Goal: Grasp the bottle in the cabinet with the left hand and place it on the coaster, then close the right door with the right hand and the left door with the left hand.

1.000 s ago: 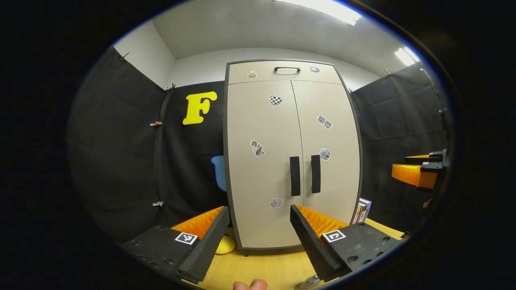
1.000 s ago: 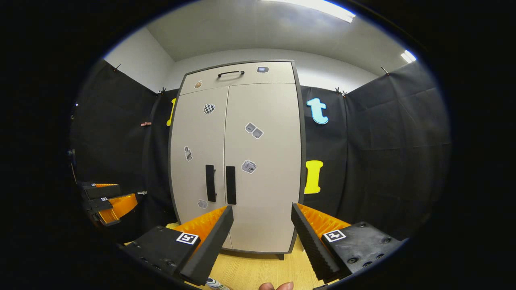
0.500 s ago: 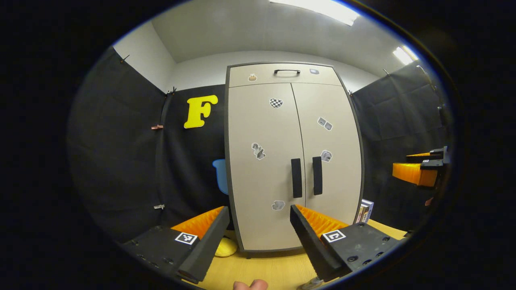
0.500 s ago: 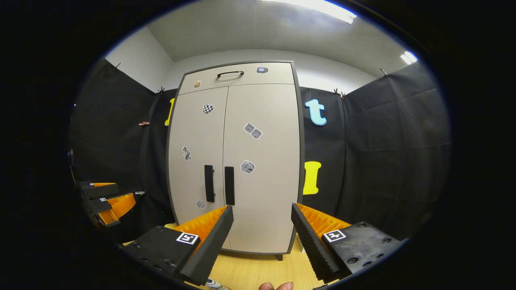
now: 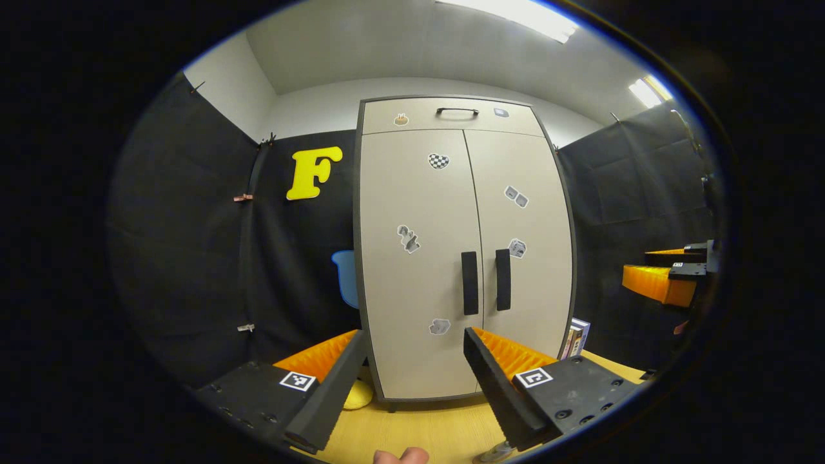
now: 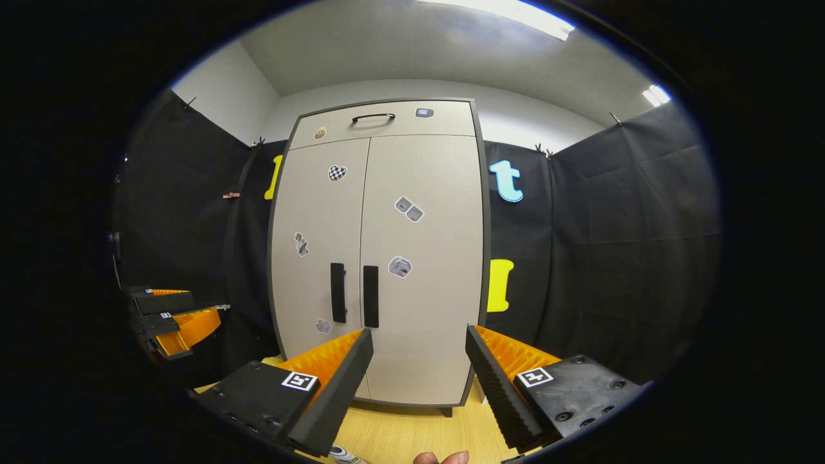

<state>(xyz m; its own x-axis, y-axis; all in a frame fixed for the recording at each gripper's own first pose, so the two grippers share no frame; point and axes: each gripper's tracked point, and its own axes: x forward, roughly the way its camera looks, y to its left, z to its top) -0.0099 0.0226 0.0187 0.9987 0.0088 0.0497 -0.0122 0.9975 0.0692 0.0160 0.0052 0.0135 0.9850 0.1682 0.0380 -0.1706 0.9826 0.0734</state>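
Both tall beige cabinet doors (image 5: pixel 464 258) stood upright, shut, hiding any bottle; my left gripper (image 5: pixel 412 380) and right gripper (image 6: pixel 416 380) gaped apart, empty.

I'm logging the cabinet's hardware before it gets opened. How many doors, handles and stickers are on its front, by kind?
Doors: 2, left door and right door
Vertical door handles: 2
Top drawer handle: 1
Stickers: 7, e.g. checkered sticker
Total: 12
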